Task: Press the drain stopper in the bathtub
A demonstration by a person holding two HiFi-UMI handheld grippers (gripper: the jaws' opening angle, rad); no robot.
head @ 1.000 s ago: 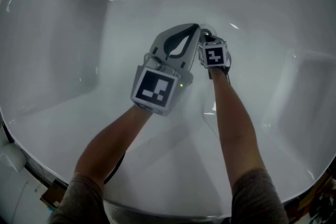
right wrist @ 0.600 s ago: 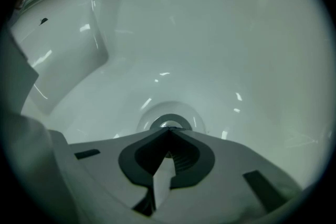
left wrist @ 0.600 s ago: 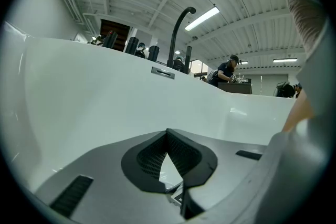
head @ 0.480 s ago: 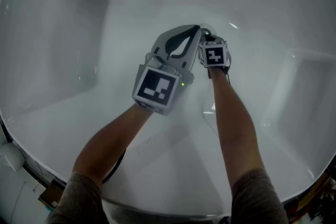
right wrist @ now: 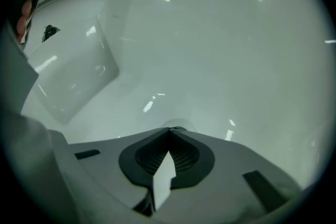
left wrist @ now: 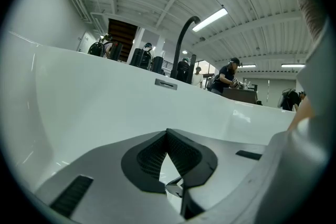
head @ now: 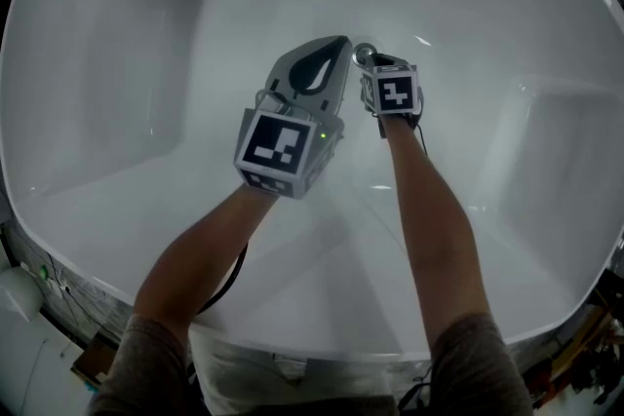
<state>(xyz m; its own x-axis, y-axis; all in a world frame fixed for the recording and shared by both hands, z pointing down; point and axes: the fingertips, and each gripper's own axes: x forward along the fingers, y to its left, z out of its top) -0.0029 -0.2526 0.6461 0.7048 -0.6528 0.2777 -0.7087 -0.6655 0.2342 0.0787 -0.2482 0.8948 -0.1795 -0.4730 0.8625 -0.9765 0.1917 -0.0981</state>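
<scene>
The drain stopper [head: 364, 52] is a small shiny round cap on the white bathtub floor. It peeks out just past the jaw tips in the right gripper view [right wrist: 177, 127]. My right gripper [head: 370, 62] points down at it with jaws shut and nothing between them [right wrist: 169, 132]; I cannot tell if the tips touch the cap. My left gripper [head: 345, 43] hovers just left of the stopper, shut and empty, its tips meeting [left wrist: 167, 131]. The left gripper view faces the tub's far wall.
The white bathtub [head: 117, 63] curves up on all sides, with a stepped ledge [head: 556, 141] at the right. An overflow plate [left wrist: 166, 84] sits on the far wall under a black faucet [left wrist: 183, 42]. People stand behind the rim.
Both grippers have shifted slightly up and left in the head view. The stopper now shows beside the right gripper's tip. Both stay shut.
</scene>
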